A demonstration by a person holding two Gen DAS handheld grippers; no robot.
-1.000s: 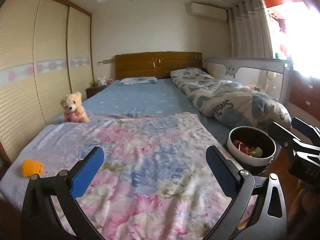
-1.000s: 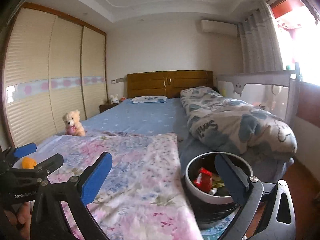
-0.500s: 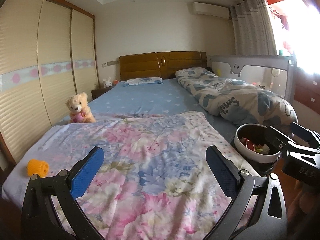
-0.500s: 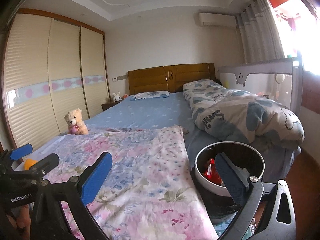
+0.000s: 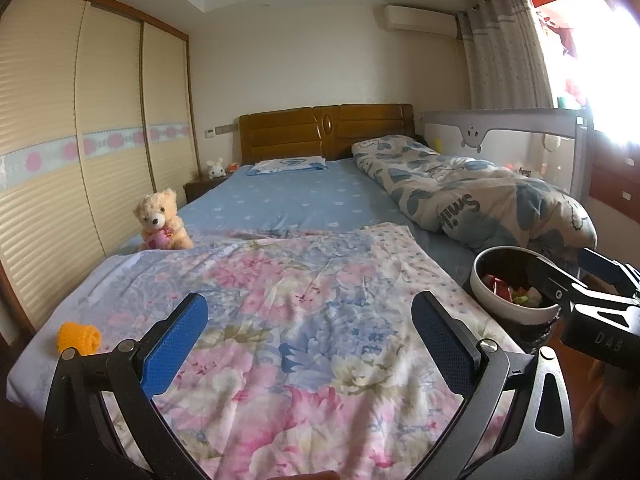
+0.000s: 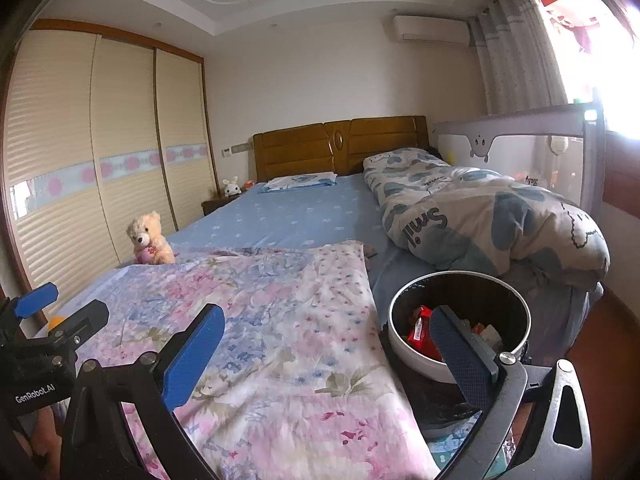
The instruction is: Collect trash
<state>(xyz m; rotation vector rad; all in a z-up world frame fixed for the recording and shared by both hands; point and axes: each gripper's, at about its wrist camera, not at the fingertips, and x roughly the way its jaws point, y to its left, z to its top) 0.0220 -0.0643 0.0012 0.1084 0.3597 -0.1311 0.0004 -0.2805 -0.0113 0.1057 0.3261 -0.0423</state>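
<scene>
A round white trash bin with a black liner [image 6: 402,344] stands at the foot of the bed on the right, with red wrappers [image 6: 420,330] and other scraps inside. It also shows in the left wrist view [image 5: 508,312]. My left gripper [image 5: 306,344] is open and empty above the floral blanket [image 5: 280,304]. My right gripper [image 6: 332,354] is open and empty, its right finger [image 6: 460,352] in front of the bin. An orange knitted object [image 5: 78,337] lies at the blanket's left edge.
A teddy bear [image 5: 160,222] sits on the bed's left side. A rolled patterned duvet [image 5: 472,196] lies along the right, beside a grey bed rail [image 5: 504,136]. A wardrobe [image 5: 80,140] lines the left wall. The headboard [image 5: 326,130] is at the far end.
Both grippers have pulled back and tilted up a little, so the bed and bin sit lower and farther in view. Both stay open and empty.
</scene>
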